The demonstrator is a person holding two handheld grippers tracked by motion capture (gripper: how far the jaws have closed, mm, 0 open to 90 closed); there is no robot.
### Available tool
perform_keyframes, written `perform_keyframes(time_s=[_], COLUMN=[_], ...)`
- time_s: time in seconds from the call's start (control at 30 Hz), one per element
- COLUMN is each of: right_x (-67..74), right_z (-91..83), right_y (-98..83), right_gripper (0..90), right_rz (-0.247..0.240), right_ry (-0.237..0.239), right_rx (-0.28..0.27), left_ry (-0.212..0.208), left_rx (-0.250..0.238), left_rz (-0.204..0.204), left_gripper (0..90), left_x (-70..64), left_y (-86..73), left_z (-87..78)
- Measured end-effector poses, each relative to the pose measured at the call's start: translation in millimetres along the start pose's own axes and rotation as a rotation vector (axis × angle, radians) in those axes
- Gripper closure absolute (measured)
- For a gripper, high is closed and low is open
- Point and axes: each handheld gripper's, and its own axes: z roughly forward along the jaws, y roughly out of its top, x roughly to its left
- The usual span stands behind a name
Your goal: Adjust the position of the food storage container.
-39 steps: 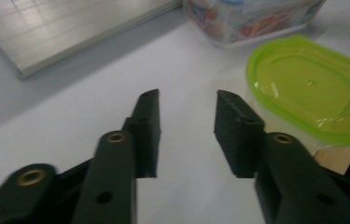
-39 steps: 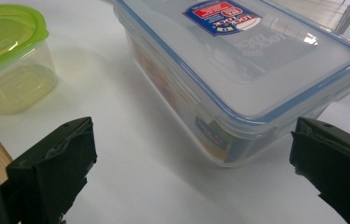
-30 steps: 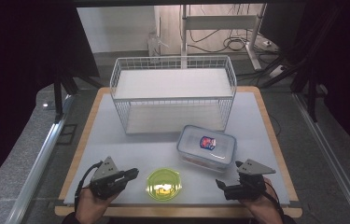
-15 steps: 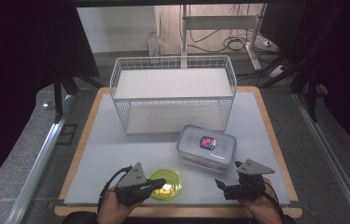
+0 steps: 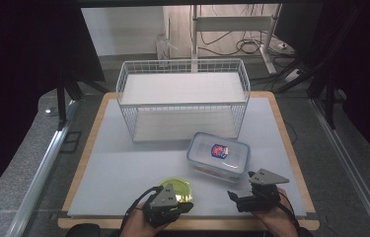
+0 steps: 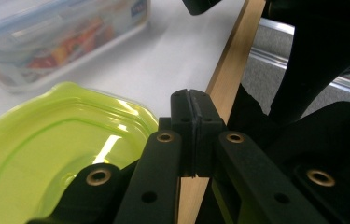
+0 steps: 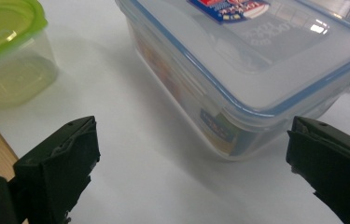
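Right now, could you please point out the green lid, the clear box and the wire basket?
green lid (image 6: 46, 140), left gripper view, on its glossy top.
clear box (image 5: 218, 153), high view, on the lid beside its sticker.
wire basket (image 5: 182, 104), high view, on its front top rim.

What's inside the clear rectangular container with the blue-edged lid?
Through the clear container wall, red, orange and yellow contents show, too blurred to identify. The labelled lid covers the rest.
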Motion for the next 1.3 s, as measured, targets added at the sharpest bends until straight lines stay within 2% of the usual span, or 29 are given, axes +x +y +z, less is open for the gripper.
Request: perform_keyframes(time_s=[0.07,0.17,0.23,0.33,0.4,0.6,1.03,1.3], right_x=[-0.3,-0.5,-0.6,-1.0,-1.0,-1.7,-0.9,-0.6], right_z=[0.8,0.8,0.9,1.3,1.3,1.0,2.7,3.5], right_y=[-0.6,-0.6,-0.7,-1.0,-1.0,-1.3,-2.1,-2.5], right_gripper=[2.5,2.6,2.6,2.6,2.6,2.7,3.3,3.4], right_rz=[0.002,0.002,0.002,0.004,0.003,0.003,-0.002,-0.003], right_ry=[0.000,-0.004,-0.009,-0.011,-0.014,-0.013,-0.019,-0.018], right_rx=[0.007,0.010,0.014,0.020,0.019,0.023,0.040,0.042], left_ry=[0.005,-0.014,-0.002,0.043,0.048,0.095,0.149,0.207], left_rx=[0.011,0.006,0.011,0.040,0.035,0.015,0.020,0.012], left_rz=[-0.008,-0.025,-0.026,-0.034,-0.052,-0.079,-0.142,-0.192], left_gripper=[89.7,89.8,89.8,89.8,89.8,89.8,89.8,89.8], left_x=[1.0,3.9,4.7,9.6,15.4,28.6,52.9,70.4], left_y=[-0.8,-1.9,-1.9,-5.0,-6.5,-8.2,-15.7,-21.9], left_z=[3.1,5.2,5.7,8.2,6.9,-1.3,-9.1,-17.0])
